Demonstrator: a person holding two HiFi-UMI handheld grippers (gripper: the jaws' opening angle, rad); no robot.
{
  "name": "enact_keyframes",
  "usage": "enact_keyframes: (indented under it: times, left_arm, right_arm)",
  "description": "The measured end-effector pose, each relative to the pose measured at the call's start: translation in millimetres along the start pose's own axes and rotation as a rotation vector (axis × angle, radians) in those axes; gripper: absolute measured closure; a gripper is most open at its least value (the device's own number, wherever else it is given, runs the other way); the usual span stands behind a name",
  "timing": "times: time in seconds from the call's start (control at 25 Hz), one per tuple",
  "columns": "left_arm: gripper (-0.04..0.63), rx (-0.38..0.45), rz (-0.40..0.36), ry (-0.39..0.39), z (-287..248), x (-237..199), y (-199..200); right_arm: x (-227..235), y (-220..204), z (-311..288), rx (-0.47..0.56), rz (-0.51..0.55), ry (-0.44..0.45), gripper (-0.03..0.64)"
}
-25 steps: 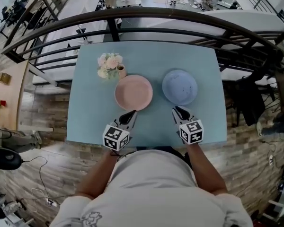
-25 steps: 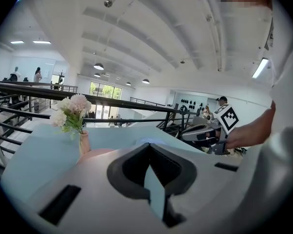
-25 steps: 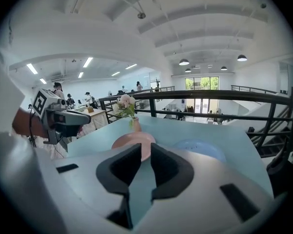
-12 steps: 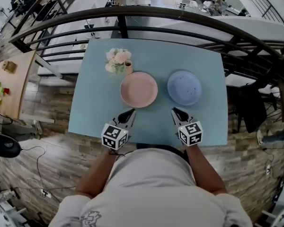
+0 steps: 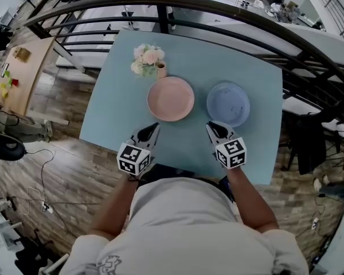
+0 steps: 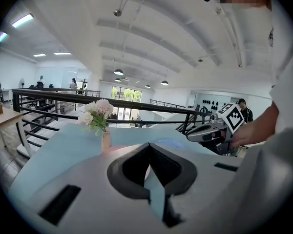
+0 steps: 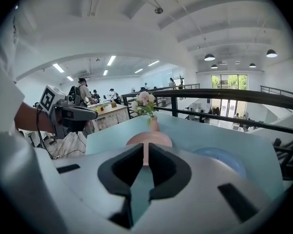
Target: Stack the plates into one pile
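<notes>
A pink plate (image 5: pixel 171 98) and a blue plate (image 5: pixel 228 103) lie side by side, apart, on the light blue table (image 5: pixel 120 107). My left gripper (image 5: pixel 153 126) hovers just short of the pink plate's near rim, its tips together and holding nothing. My right gripper (image 5: pixel 210 125) sits just short of the blue plate's near-left rim, with only a thin slit between its jaws and nothing in it. The right gripper view looks along the jaws (image 7: pixel 145 152) at the pink plate (image 7: pixel 149 139), with the blue plate (image 7: pixel 219 157) to the right.
A small vase of flowers (image 5: pixel 149 60) stands just behind the pink plate at its left. A dark metal railing (image 5: pixel 229 13) curves round the table's far side. The table's near edge (image 5: pixel 183 168) lies right below both grippers.
The head view has swung, so the table looks turned and shifted. Both grippers stay just short of the plates. The plates have not moved.
</notes>
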State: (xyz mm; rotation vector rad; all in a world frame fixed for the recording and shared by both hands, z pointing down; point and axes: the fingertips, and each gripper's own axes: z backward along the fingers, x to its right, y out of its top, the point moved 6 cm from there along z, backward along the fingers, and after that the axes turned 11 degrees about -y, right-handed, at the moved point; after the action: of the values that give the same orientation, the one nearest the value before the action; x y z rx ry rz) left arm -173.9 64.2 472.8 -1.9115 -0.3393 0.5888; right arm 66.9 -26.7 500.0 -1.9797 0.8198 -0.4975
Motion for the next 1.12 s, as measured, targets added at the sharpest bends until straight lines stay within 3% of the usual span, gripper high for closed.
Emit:
enact_keyframes:
  times: [0.2, 0.64, 1.12]
  left_arm:
    - [0.591, -0.007, 0.012, 0.041, -0.9, -4.0, -5.2]
    - [0.591, -0.052, 0.055, 0.014, -18.0, -55.4, -17.2]
    - [0.591, -0.122, 0.126, -0.042, -47.0, -127.1, -40.9]
  right_arm:
    - [7.1, -1.6, -13.0, -0.027, 0.000, 0.038, 0.561]
    - [6.9, -2.7, -77.8, -0.140, -0.075, 0.031, 0.540]
    - [23.1, -26.4, -168.7, -0.320, -0.232, -0.062, 0.491]
